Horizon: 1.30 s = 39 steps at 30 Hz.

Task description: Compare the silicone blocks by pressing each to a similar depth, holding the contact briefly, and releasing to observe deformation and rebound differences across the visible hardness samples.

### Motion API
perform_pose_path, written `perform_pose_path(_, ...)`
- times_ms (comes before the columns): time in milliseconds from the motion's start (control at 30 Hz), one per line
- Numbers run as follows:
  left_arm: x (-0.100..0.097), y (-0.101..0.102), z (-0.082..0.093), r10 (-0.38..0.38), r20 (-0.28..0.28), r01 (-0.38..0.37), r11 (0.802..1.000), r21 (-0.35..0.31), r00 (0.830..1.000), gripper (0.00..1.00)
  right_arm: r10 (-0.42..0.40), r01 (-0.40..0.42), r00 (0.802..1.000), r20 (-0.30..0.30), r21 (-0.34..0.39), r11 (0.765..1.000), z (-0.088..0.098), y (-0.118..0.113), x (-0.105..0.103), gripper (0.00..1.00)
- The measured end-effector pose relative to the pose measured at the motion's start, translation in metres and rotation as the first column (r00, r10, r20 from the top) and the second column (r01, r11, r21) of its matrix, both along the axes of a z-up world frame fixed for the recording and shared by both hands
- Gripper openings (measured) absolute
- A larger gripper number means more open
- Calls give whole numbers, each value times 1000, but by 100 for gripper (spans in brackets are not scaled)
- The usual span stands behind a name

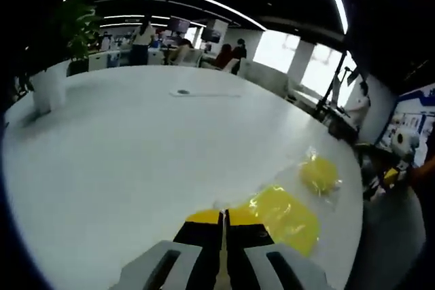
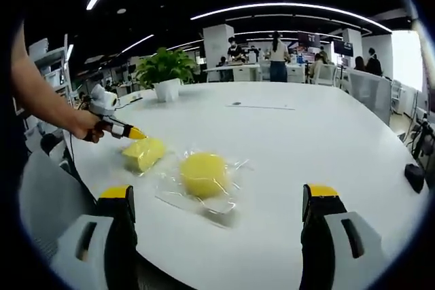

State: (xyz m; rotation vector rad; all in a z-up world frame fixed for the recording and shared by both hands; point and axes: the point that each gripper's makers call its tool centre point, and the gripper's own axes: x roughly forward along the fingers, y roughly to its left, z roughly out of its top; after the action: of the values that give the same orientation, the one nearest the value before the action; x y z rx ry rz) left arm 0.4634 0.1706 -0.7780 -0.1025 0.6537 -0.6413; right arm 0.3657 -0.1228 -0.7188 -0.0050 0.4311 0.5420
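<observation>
Two yellow silicone blocks in clear wrap lie on the white table (image 2: 326,134). The squarish block (image 2: 143,154) (image 1: 285,215) sits left of the round block (image 2: 204,174) (image 1: 319,174) in the right gripper view. A hand holds my left gripper (image 2: 132,133), whose yellow tips rest against the squarish block's far edge. In the left gripper view that gripper (image 1: 222,216) is shut, jaws together, with the block just ahead to the right. My right gripper (image 2: 218,193) stands wide open, low over the table's near side, with the round block ahead between its jaws.
A potted plant (image 2: 165,73) (image 1: 51,66) stands far back on the table. A small dark disc (image 1: 182,92) lies further out, and a black object (image 2: 413,176) sits near the right edge. People and desks fill the room's far end.
</observation>
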Motion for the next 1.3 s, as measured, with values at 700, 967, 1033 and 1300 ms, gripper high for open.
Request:
perform_pose_path(700, -1, 30, 40, 174, 104, -173, 985, -13, 979, 70, -3, 3, 1000, -4, 1, 1000, -2, 0, -1, 96)
perform_pose_path(967, -31, 42, 78, 234, 179, -223, 972, -75, 956, 99, 19, -19, 1000, 0, -29, 999, -3, 2, -2, 96)
perform_pose_path(1033, -43, 40, 80, 190, 191, -191, 982, -15, 963, 100, 17, -17, 1000, -4, -31, 999, -3, 1, -2, 96)
perform_pose_path(1300, -76, 28, 102, 177, 246, -169, 984, -54, 953, 100, 14, -12, 1000, 28, -57, 998, 0, -4, 1, 96)
